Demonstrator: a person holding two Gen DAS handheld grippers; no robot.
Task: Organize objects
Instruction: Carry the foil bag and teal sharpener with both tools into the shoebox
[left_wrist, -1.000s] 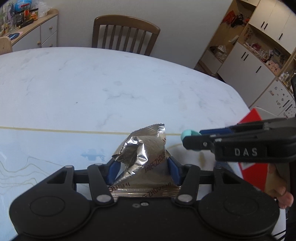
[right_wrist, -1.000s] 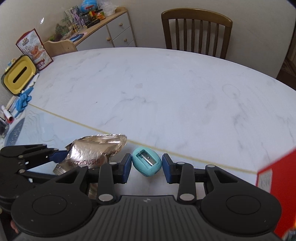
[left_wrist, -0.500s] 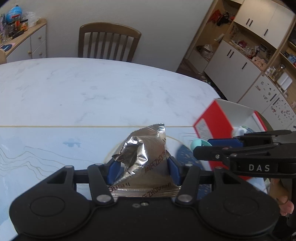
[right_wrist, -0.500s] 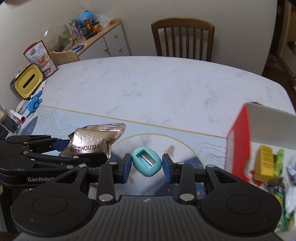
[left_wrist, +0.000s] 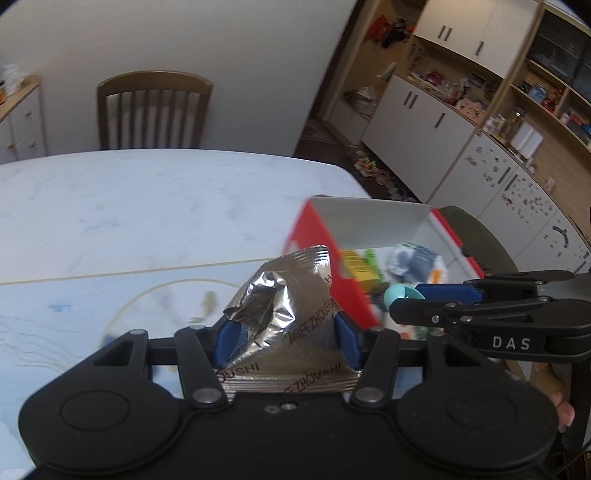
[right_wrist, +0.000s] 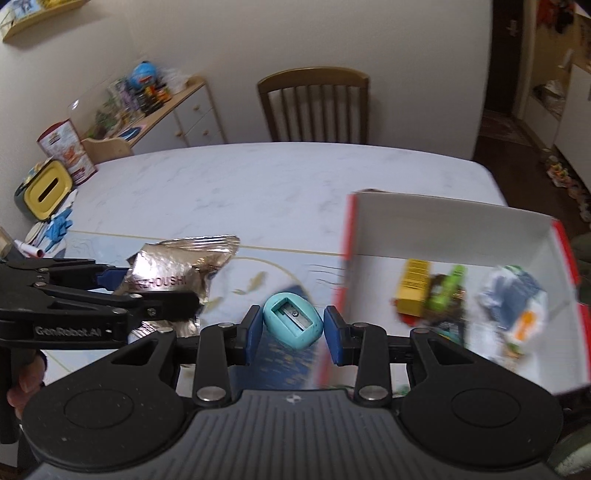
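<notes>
My left gripper (left_wrist: 282, 338) is shut on a crumpled silver foil snack packet (left_wrist: 284, 310), held above the table. The same packet (right_wrist: 173, 273) shows at the left of the right wrist view, clamped by the left gripper (right_wrist: 162, 295). My right gripper (right_wrist: 291, 328) is shut on a teal egg-shaped pencil sharpener (right_wrist: 293, 321), just left of the near left wall of a red box (right_wrist: 454, 229) with a white inside. In the left wrist view the right gripper (left_wrist: 402, 299) hovers over that box (left_wrist: 369, 221), the sharpener (left_wrist: 395, 293) at its tip.
The box holds a yellow pack (right_wrist: 413, 284), a green item (right_wrist: 445, 291) and a white-blue packet (right_wrist: 517, 299). A white marble table (right_wrist: 258, 184) with a light blue mat (left_wrist: 74, 295) lies below. A wooden chair (right_wrist: 314, 103) stands beyond; a yellow-lidded container (right_wrist: 46, 188) sits far left.
Both grippers have swung right with their loads. The red box has come much closer, and its contents are now in plain sight in both views.
</notes>
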